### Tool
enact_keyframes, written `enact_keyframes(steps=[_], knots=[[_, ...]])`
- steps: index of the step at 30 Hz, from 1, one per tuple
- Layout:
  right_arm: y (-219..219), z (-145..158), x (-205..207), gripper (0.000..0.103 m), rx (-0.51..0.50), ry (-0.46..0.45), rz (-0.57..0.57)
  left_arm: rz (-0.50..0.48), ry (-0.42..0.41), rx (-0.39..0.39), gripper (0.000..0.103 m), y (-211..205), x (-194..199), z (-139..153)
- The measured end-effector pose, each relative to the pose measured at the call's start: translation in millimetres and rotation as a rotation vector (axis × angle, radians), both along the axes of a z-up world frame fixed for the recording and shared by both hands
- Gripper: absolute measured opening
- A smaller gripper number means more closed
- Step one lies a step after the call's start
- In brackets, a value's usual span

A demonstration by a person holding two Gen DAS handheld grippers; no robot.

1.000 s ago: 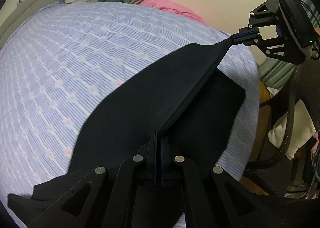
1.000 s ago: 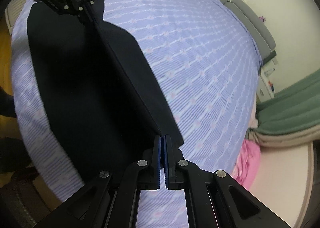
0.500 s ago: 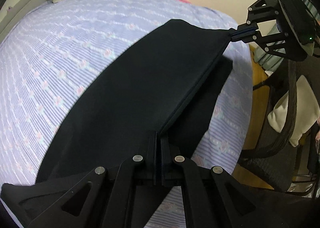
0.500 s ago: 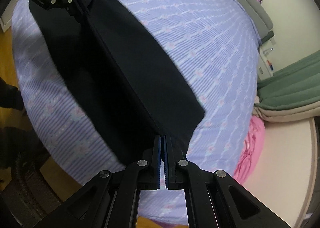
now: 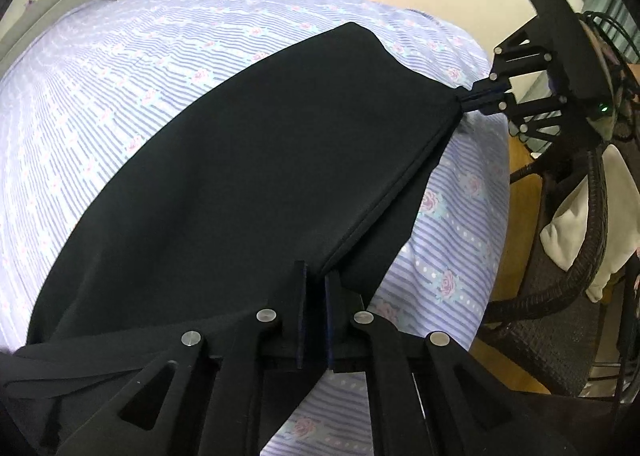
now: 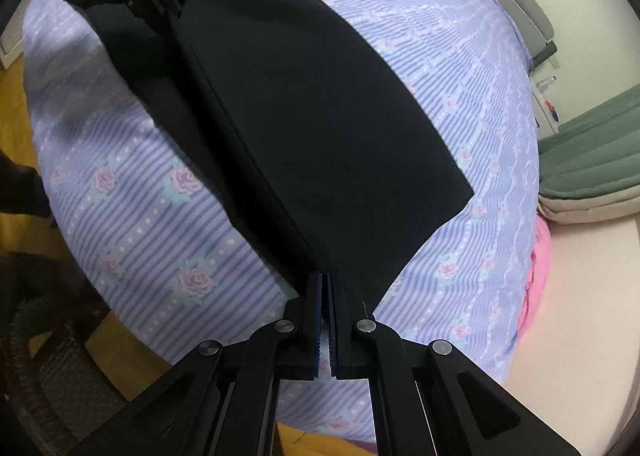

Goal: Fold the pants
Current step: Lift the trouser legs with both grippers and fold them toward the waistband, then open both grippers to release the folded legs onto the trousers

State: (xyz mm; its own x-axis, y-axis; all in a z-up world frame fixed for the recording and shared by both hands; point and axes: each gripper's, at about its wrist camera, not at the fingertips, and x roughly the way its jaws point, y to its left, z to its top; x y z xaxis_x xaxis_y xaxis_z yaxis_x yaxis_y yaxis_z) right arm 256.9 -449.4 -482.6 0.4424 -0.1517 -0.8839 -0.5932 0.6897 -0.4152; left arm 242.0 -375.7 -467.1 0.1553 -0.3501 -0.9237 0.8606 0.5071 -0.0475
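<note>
Black pants [image 5: 260, 159] lie folded lengthwise on a lilac flowered bedsheet [image 5: 120, 75], their near fold edge stretched straight between both grippers. My left gripper [image 5: 316, 276] has that edge between its tips; its jaws are opening, a narrow gap shows, and the cloth there still stays raised. Low over the bed's corner, my right gripper [image 5: 478, 95] is pinched on the far end of the same edge. In the right wrist view the right gripper [image 6: 325, 276] is shut on the pants [image 6: 312, 95], with the left gripper [image 6: 174, 11] at the top left.
The bed's edge runs close under both grippers, with wooden floor [image 6: 16, 215] beyond it. A dark wicker chair [image 5: 568, 276] holding a white cloth [image 5: 580, 223] stands beside the bed. Pink fabric [image 6: 536, 268] and folded green bedding [image 6: 592, 159] lie at the far side.
Both grippers have come down with the pants, and the raised upper layer now lies spread over the lower one on the sheet. A small gap has appeared between the left jaws.
</note>
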Motion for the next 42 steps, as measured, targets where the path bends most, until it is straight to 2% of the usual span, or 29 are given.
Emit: enact_keyframes(steps=[6, 12, 16, 21, 23, 26, 28, 30, 33, 37, 39, 42], knots=[[6, -23, -7, 0.003, -0.087, 0.008, 0.057, -0.009, -0.015, 0.014, 0.009, 1, -11, -14], [-6, -31, -4, 0.003, -0.12, 0.0, 0.01, -0.01, -0.001, 0.012, 0.009, -10, -21, -19], [-9, -37, -2, 0.003, -0.132, 0.027, 0.007, -0.024, -0.008, 0.018, 0.021, -16, -32, -24], [-8, -35, 0, 0.004, -0.127, 0.024, 0.016, 0.005, 0.007, -0.004, 0.021, -11, -25, -21], [-3, -35, -5, 0.006, -0.132, 0.018, 0.021, 0.001, -0.001, -0.011, 0.023, -9, -24, -15], [-1, -29, -9, 0.016, -0.119, 0.012, 0.012, -0.002, -0.007, -0.032, 0.034, -4, -25, -2], [-1, -21, -13, 0.034, -0.108, -0.005, -0.001, 0.005, -0.01, -0.048, 0.05, 2, -26, 11], [1, -8, -17, 0.041, -0.095, -0.026, -0.017, 0.005, -0.015, -0.054, 0.052, 6, -27, 22], [5, 16, -21, 0.041, -0.084, -0.074, -0.034, 0.01, -0.036, -0.061, 0.052, 14, -26, 45], [18, 69, -4, 0.041, 0.006, -0.165, -0.1, 0.056, -0.068, -0.073, 0.053, 37, -5, 80], [28, 92, 8, 0.041, 0.066, -0.197, -0.115, 0.098, -0.096, -0.079, 0.053, 57, 13, 99], [51, 118, 34, 0.043, 0.153, -0.222, -0.099, 0.165, -0.147, -0.081, 0.059, 100, 50, 123]])
